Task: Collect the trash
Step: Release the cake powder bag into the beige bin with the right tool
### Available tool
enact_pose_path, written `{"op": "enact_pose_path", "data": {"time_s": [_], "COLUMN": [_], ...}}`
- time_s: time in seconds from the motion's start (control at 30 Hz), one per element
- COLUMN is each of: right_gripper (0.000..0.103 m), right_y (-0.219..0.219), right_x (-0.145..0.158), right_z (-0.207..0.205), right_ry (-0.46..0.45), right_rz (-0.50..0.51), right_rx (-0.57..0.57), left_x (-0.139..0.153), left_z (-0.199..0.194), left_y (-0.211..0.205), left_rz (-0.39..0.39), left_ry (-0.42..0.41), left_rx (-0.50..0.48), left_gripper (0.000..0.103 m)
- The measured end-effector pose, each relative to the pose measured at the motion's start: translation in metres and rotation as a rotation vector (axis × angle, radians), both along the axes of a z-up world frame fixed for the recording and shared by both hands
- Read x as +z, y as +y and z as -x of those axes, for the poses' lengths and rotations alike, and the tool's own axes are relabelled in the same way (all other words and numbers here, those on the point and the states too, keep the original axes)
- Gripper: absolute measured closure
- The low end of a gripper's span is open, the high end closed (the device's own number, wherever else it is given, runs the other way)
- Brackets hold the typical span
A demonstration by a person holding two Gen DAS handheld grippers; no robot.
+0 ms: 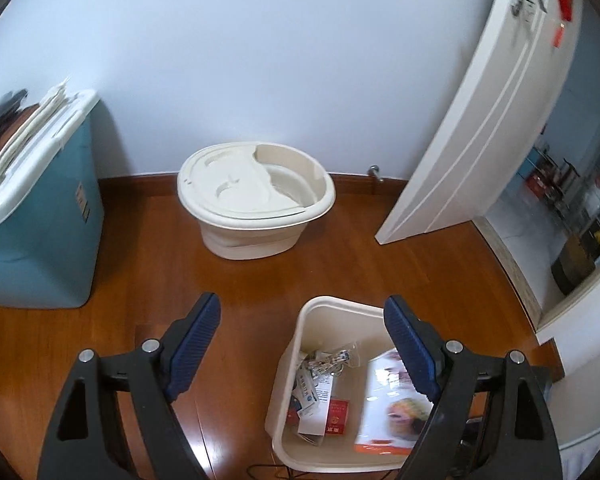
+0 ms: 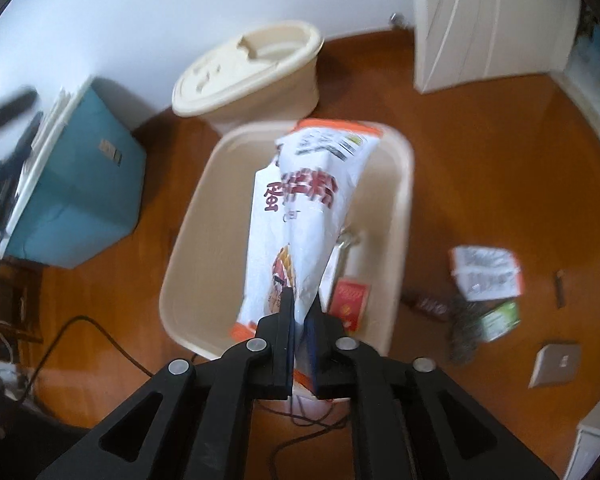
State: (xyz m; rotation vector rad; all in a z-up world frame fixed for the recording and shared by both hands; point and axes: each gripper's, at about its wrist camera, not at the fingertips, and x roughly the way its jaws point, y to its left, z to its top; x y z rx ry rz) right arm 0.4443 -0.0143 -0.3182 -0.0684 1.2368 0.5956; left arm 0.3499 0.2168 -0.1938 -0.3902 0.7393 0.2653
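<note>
Right gripper [image 2: 303,308]: jaws nearly together, pads pinching the lower end of the white bag [image 2: 300,216] directly above the bin; pointed steeply downward.
White bag: white plastic with orange trim, large dark-red Chinese characters across its middle and a printed food picture near the pinched end; fine print on a label at its far end is too blurred to read. It hangs lengthwise over the bin's opening.
Left gripper [image 1: 302,334]: jaws spread wide with nothing between the blue ribbed pads, held above the floor at the bin's near-left side, tilted downward.
Bin [image 1: 285,360]: cream rectangular tub on the wooden floor [image 1: 147,272], open-topped. Inside lie a red card [image 1: 338,416] with gold print, a white leaflet with blue lettering too small to read, clear crumpled wrappers, and a glossy white-and-orange packet.
Loose trash [image 2: 486,274]: on the floor right of the bin, a white-and-orange packet with dense unreadable print, a green-labelled packet beside it, a dark wrapper and a grey flat card nearby.
Blue box [image 1: 39,240]: left of the bin, white lid, papers stacked on top, small sticker on its side.
Cream tub [image 1: 255,204]: oval, lidded, against the far wall.
Door [image 1: 480,120]: white, standing open at the right.
</note>
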Motion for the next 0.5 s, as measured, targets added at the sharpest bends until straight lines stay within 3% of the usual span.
{"op": "enact_pose_path", "data": {"time_s": [0.13, 0.2, 0.27, 0.4, 0.5], "right_gripper": [0.07, 0.04, 0.027, 0.027, 0.026], "right_y": [0.007, -0.005, -0.024, -0.07, -0.131], "right_x": [-0.015, -0.006, 0.006, 0.032, 0.048], "right_z": [0.002, 0.004, 0.006, 0.0, -0.002], "right_ry": [0.038, 0.022, -0.009, -0.017, -0.095], "right_rz": [0.032, 0.018, 0.002, -0.001, 0.06], "right_rx": [0.007, 0.001, 0.015, -0.006, 0.007], "left_x": [0.001, -0.001, -0.002, 0.001, 0.002], "left_z": [-0.003, -0.006, -0.007, -0.007, -0.007], "left_y": [-0.009, -0.013, -0.022, -0.043, -0.072], "left_rz": [-0.021, -0.025, -0.036, -0.046, -0.085], "left_ry": [-0.003, -0.004, 0.003, 0.008, -0.006], "left_rx": [-0.03, -0.048, -0.065, -0.113, -0.18], "left_gripper": [0.019, 0.019, 0.019, 0.019, 0.019]}}
